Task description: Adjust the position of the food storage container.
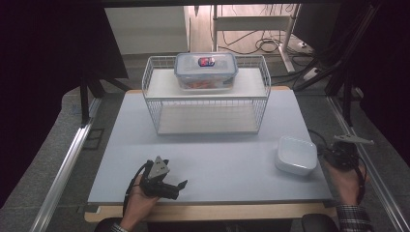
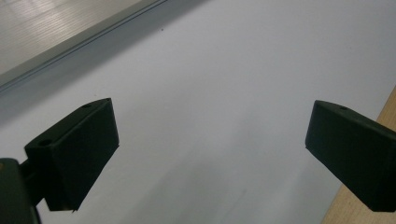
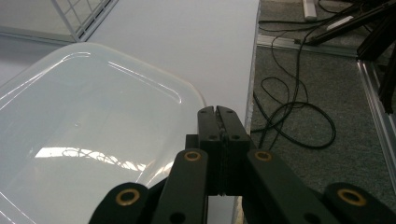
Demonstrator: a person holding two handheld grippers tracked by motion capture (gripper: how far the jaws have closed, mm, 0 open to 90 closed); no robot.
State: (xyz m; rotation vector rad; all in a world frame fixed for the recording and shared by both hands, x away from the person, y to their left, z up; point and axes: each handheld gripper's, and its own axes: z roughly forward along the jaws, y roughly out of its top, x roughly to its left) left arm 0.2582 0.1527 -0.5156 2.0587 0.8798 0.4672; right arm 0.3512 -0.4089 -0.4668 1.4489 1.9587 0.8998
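White dish [image 1: 296, 154]: square, rounded corners, glossy, shallow, empty; sitting at right edge of counter [image 1: 212, 159]. Right gripper [image 3: 218, 114] closed on nothing, just beside dish rim. Left gripper [image 2: 210, 149] wide open over bare counter.

white dish [image 1: 296, 154]: 1 | wire rack [image 1: 207, 112]: 1 | lidded food container [image 1: 206, 70]: 1 | tools: 2 — left tool [image 1: 175, 188], right tool [image 1: 344, 155]
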